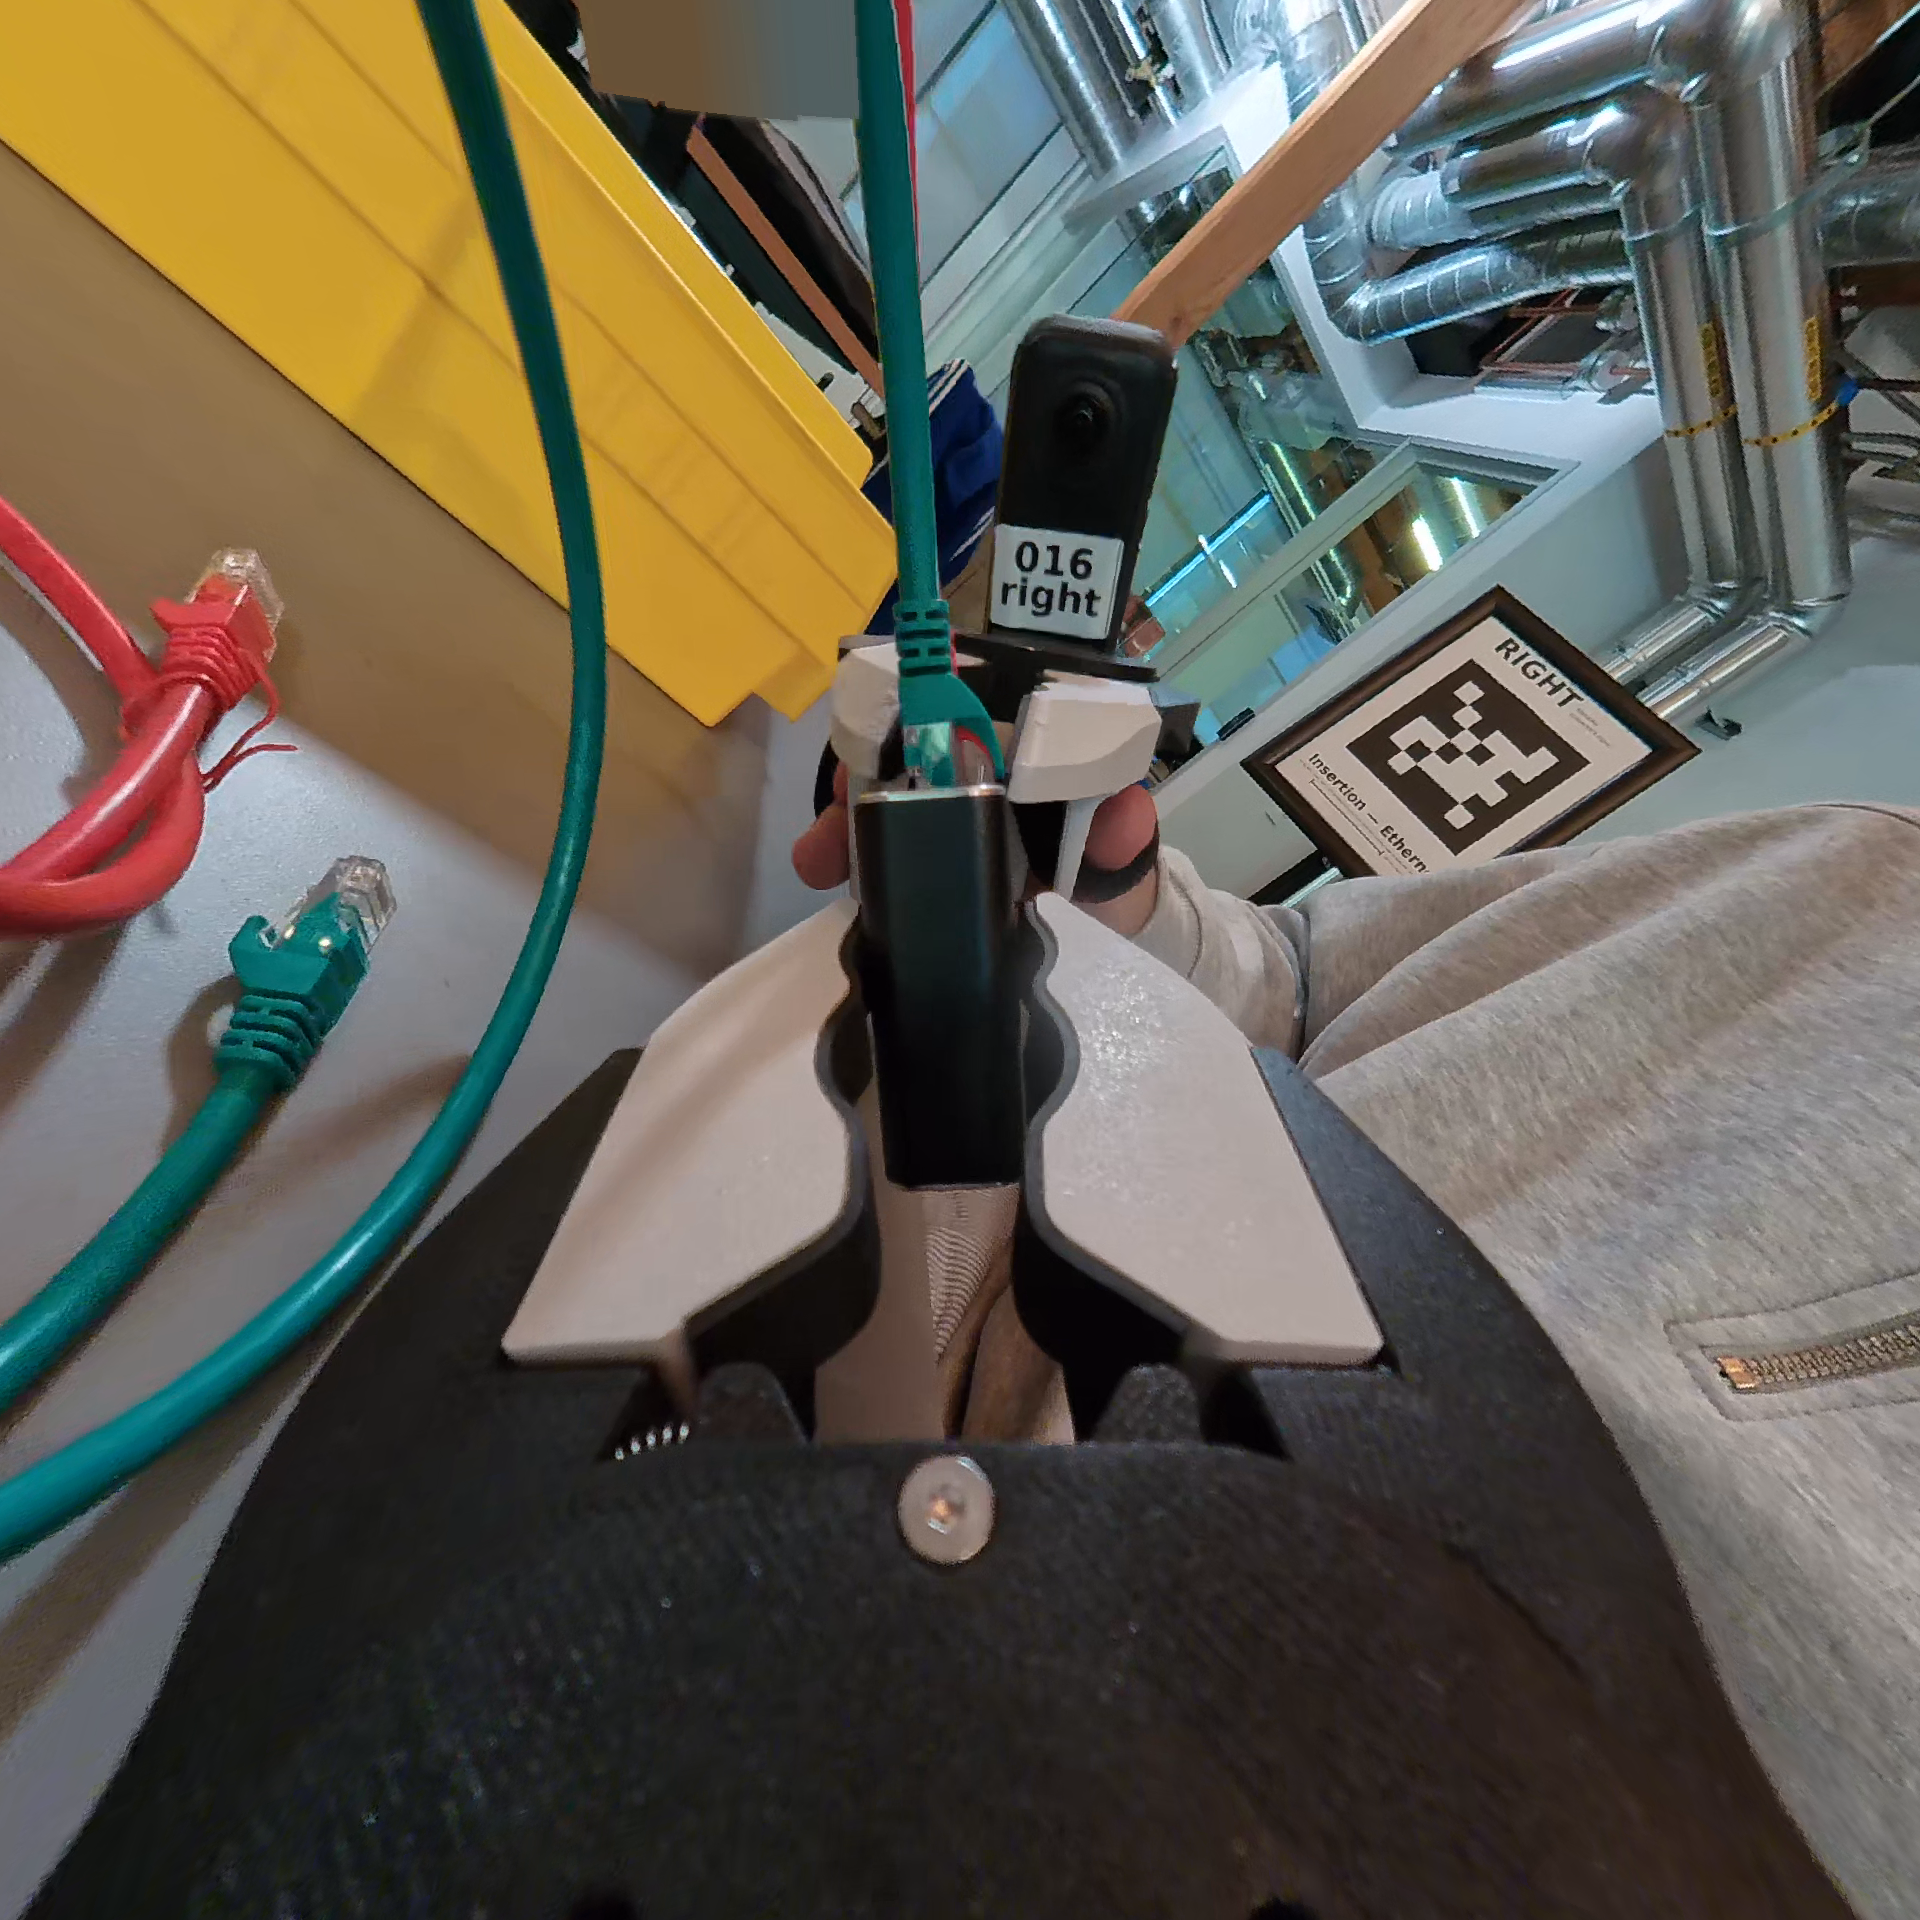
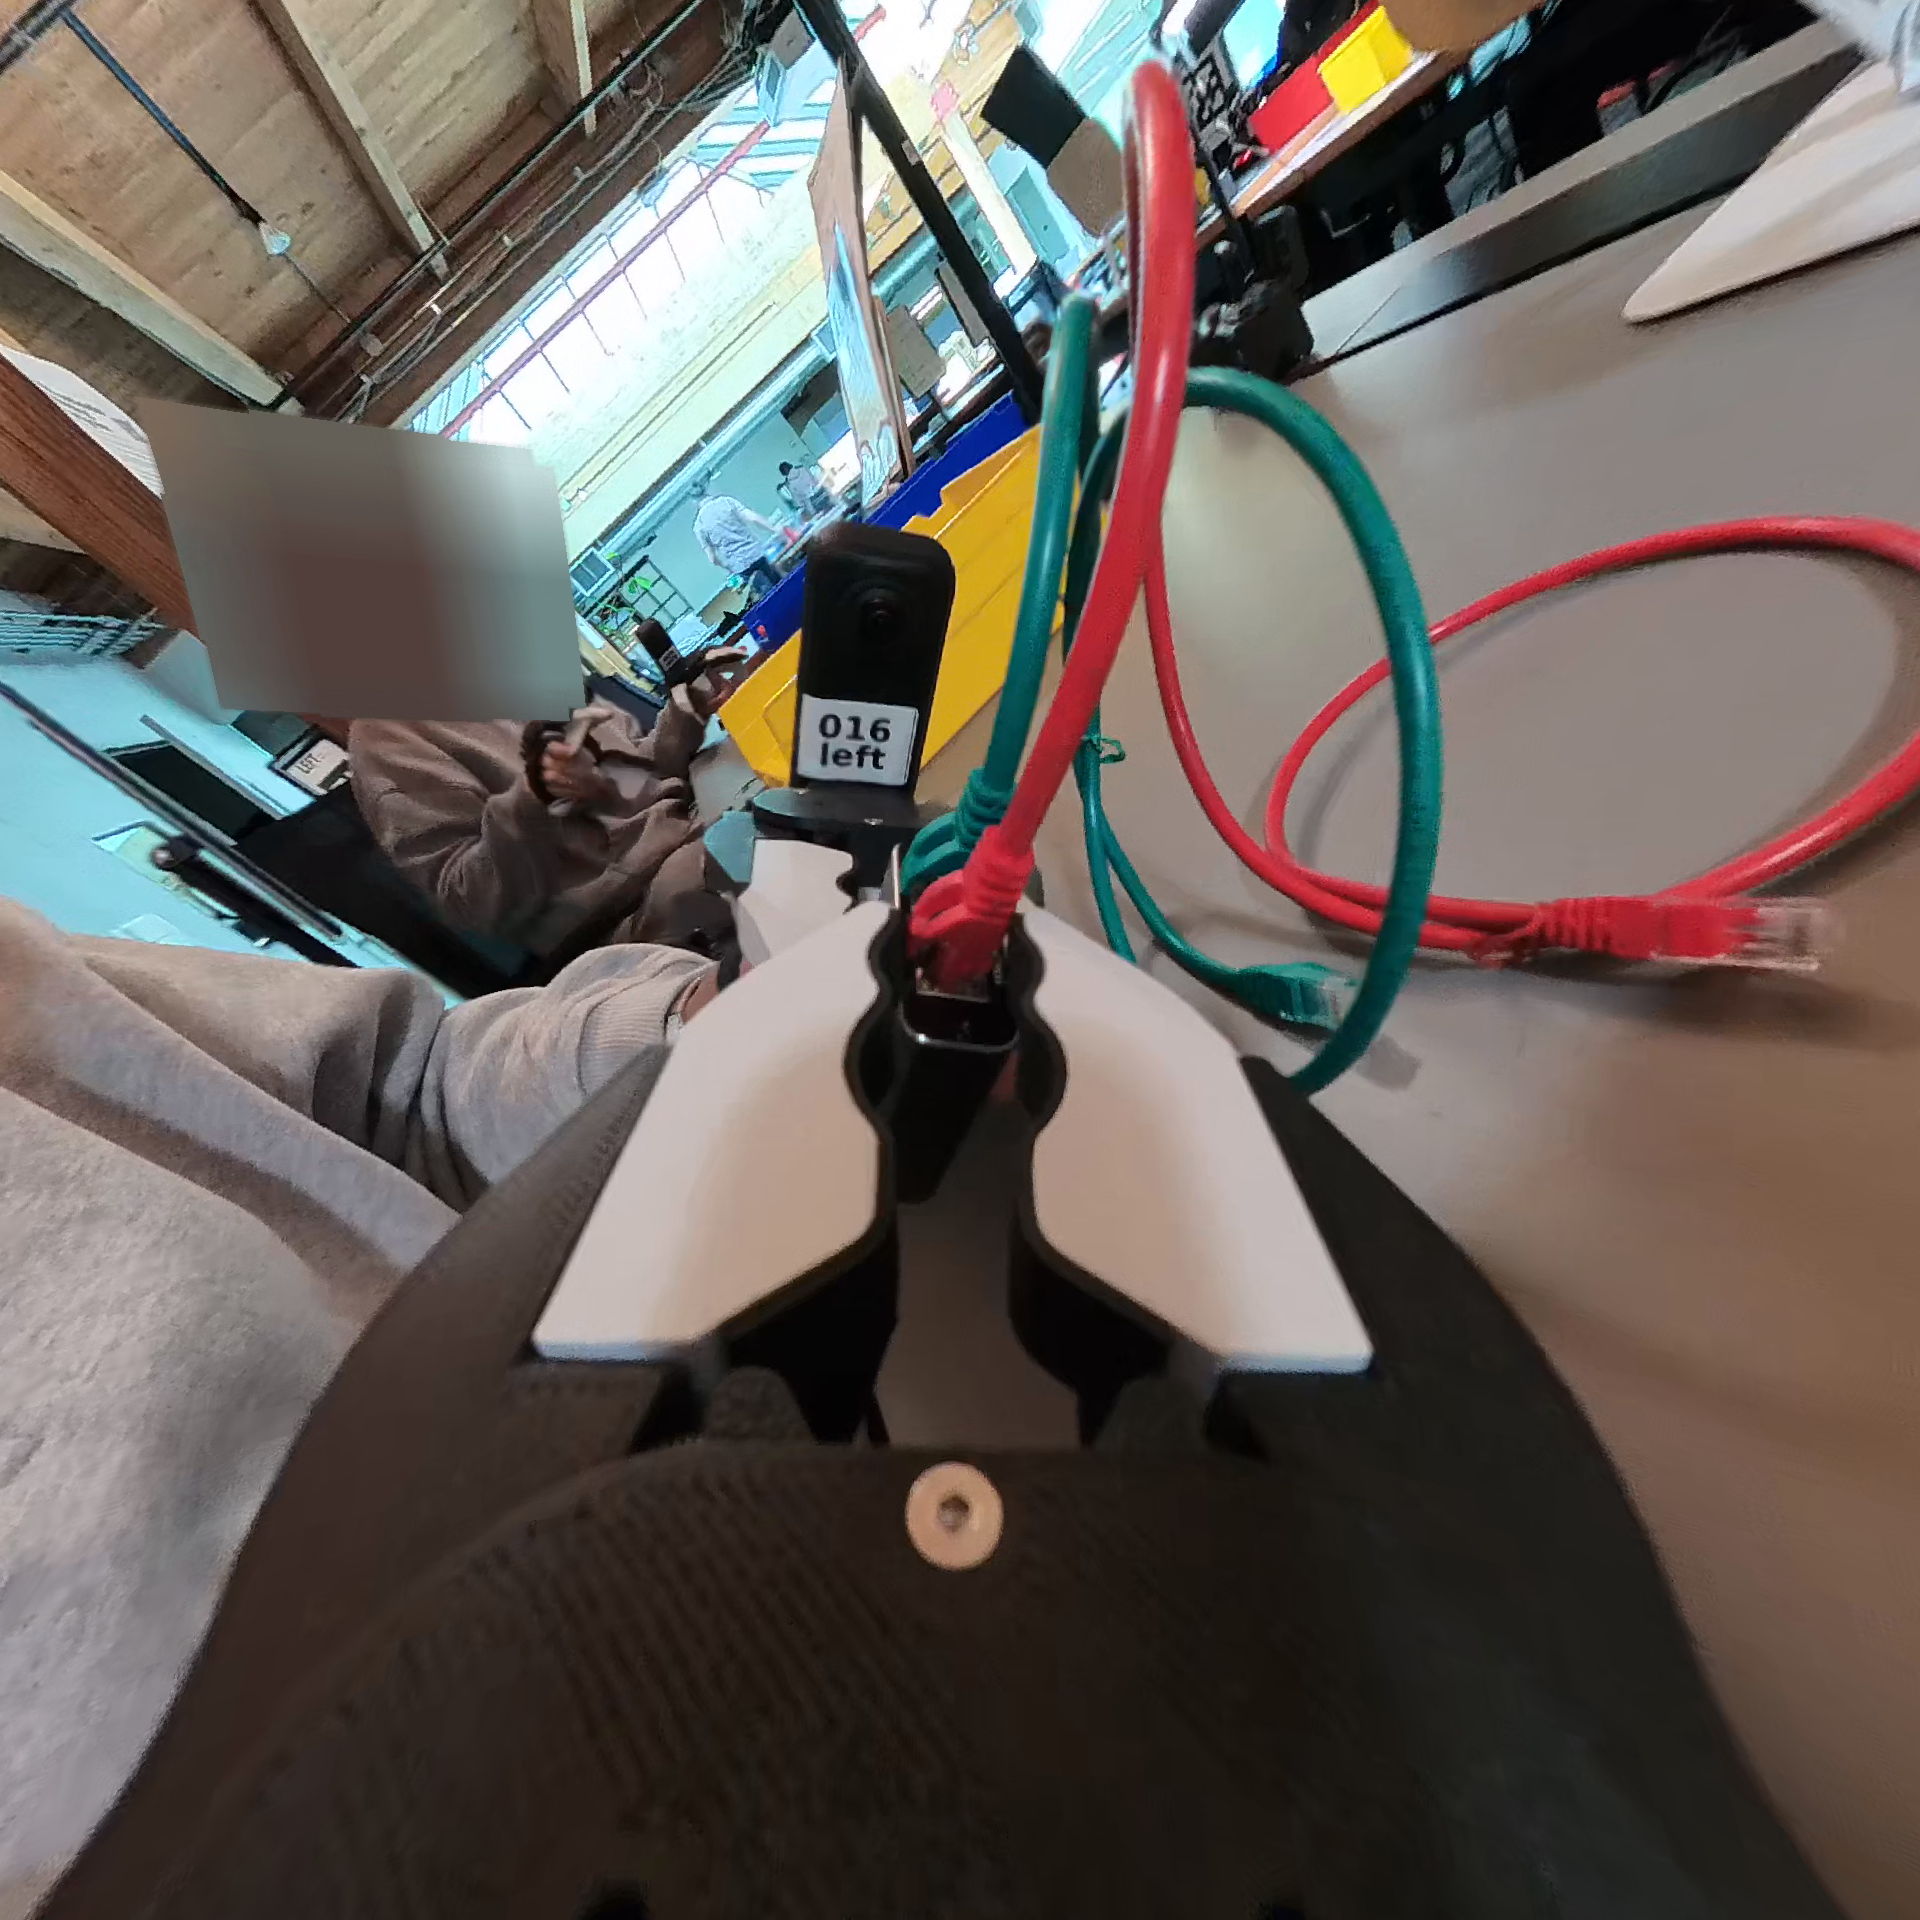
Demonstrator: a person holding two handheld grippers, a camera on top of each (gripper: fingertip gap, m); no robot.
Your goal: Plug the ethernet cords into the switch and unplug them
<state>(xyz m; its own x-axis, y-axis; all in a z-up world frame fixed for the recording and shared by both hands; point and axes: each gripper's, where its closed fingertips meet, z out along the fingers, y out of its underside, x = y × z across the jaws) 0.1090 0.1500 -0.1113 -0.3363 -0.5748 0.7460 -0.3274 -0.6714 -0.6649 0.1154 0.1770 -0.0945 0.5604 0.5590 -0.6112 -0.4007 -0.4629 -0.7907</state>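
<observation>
Between both grippers, off the tabletop (image 2: 1610,1195): black switch (image 1: 940,987), clamped at one end by left gripper (image 1: 940,935), at the other by right gripper (image 2: 961,997). Green cord plug (image 1: 925,707) and red cord plug (image 2: 971,914) seated in the switch ports, cables arcing up and away. Loose on the tabletop: spare green plug (image 1: 312,956) beside spare red plug (image 1: 213,623); yellow bin (image 1: 499,343) behind, grey sleeve (image 1: 1558,1039) at right.
</observation>
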